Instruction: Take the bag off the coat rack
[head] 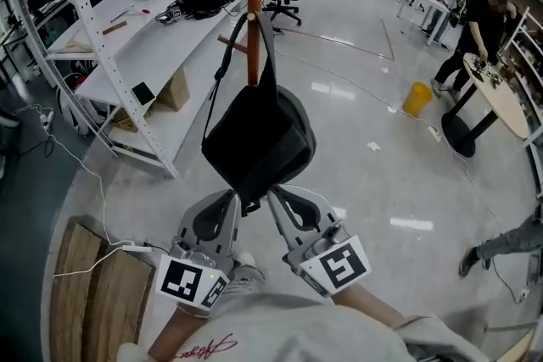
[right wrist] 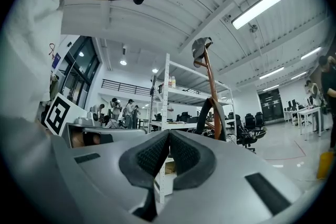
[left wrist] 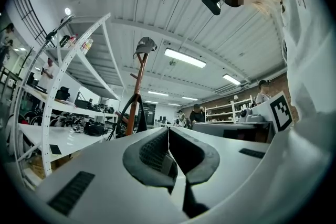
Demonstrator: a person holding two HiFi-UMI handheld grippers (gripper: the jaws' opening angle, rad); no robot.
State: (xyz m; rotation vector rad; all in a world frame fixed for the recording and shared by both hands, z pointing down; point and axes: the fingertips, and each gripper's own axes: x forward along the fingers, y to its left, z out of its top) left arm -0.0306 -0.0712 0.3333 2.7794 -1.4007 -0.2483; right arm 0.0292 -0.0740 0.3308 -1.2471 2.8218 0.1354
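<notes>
The black bag (head: 259, 140) hangs on the coat rack (head: 253, 21). Its strap (head: 222, 68) is looped over a peg high on the brown pole, so the body of the bag rests against the lower part of the pole, on my side. I hold both grippers side by side just below the bag, in front of the coat rack. My left gripper (head: 235, 201) has its jaws pressed together with nothing between them, and my right gripper (head: 274, 201) is the same, closed and empty. Both point about level toward the coat rack, I think because I am only coming up to it. Whether the tips already touch the bag I cannot tell, since they meet its bottom edge in the head view. To take the bag off, I judge that the strap must be lifted over the peg, so the jaws have to open first and go higher, toward the strap. A grey cap (left wrist: 145, 45) sits on top of the coat rack and could fall if the pole is shaken. The white shelving (head: 110, 55) stands to the left of the coat rack, apart from it.
</notes>
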